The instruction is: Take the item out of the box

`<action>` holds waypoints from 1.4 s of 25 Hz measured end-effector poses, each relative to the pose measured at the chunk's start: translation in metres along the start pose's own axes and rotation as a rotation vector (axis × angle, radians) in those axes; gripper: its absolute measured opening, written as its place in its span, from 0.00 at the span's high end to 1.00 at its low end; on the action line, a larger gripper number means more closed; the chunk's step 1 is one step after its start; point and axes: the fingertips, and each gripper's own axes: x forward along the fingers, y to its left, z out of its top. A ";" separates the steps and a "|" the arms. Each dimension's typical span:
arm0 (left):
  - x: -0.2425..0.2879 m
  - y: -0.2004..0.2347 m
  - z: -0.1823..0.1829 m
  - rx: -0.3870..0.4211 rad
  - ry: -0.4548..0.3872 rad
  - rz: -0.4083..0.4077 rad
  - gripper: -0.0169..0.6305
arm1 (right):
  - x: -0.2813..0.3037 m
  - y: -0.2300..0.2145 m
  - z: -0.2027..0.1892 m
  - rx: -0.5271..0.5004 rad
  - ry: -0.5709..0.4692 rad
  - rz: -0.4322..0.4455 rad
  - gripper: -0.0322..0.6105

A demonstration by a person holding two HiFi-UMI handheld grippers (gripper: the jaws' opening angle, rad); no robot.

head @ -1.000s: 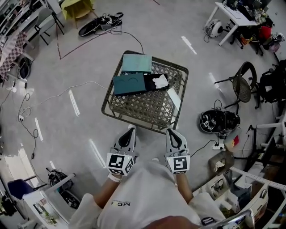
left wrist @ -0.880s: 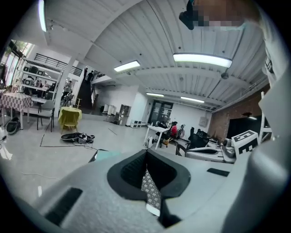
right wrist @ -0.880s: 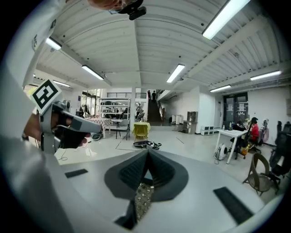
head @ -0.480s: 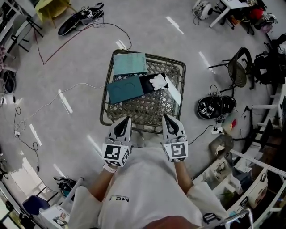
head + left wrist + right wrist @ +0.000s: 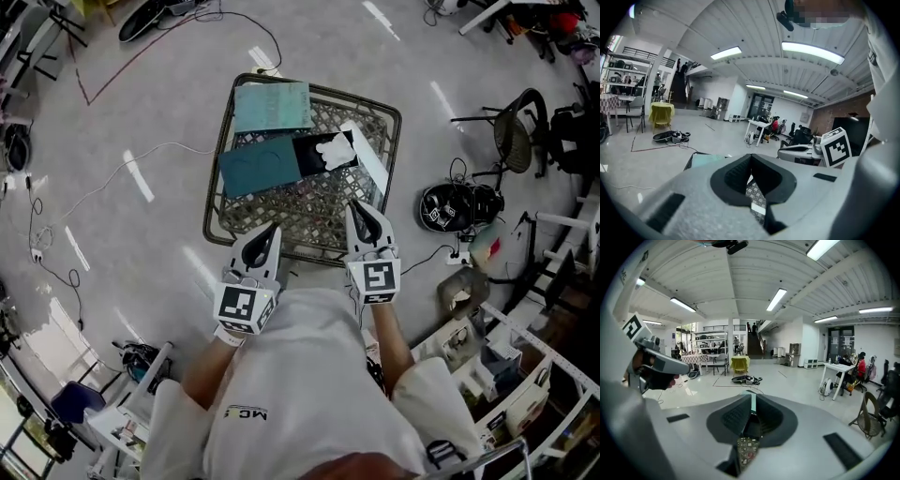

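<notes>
Both tools sit farther forward than half a second ago. Then their tips were short of the wire basket (image 5: 309, 223) or barely at its near rim; now they reach it. The left hand-held gripper (image 5: 272, 230) points at the near rim on the left side. The right hand-held gripper (image 5: 356, 208) lies over the near right corner, just short of the white strip (image 5: 366, 161) that leans along the right wall. The basket itself fills more of the head view than before and stands on the grey floor (image 5: 141, 122).

In each gripper view the jaws are drawn together, leaving only a thin slit through which the mesh shows. Neither holds anything.

The open teal box (image 5: 258, 169) lies across the middle of the basket, as it did earlier. The white item (image 5: 335, 150) rests in the box's black half (image 5: 312, 157), on the right, well beyond both tips. A flat teal lid (image 5: 273, 106) lies over the far left corner of the basket, unmoved.

A black helmet (image 5: 450, 208) sits on the floor to the right of the basket.
</notes>
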 end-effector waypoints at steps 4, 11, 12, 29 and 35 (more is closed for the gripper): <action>0.013 0.011 -0.011 -0.020 0.022 0.031 0.94 | 0.033 -0.005 -0.014 -0.007 0.053 0.029 0.85; 0.047 0.038 -0.029 -0.067 0.060 0.092 0.94 | 0.095 -0.009 -0.047 -0.034 0.193 0.089 0.83; 0.052 0.043 -0.033 -0.071 0.064 0.097 0.94 | 0.106 -0.010 -0.055 -0.031 0.221 0.095 0.83; 0.124 0.087 -0.109 -0.121 0.157 0.093 0.94 | 0.223 -0.019 -0.178 -0.075 0.544 0.175 0.79; 0.138 0.103 -0.132 -0.144 0.184 0.101 0.94 | 0.244 -0.023 -0.205 -0.177 0.633 0.193 0.79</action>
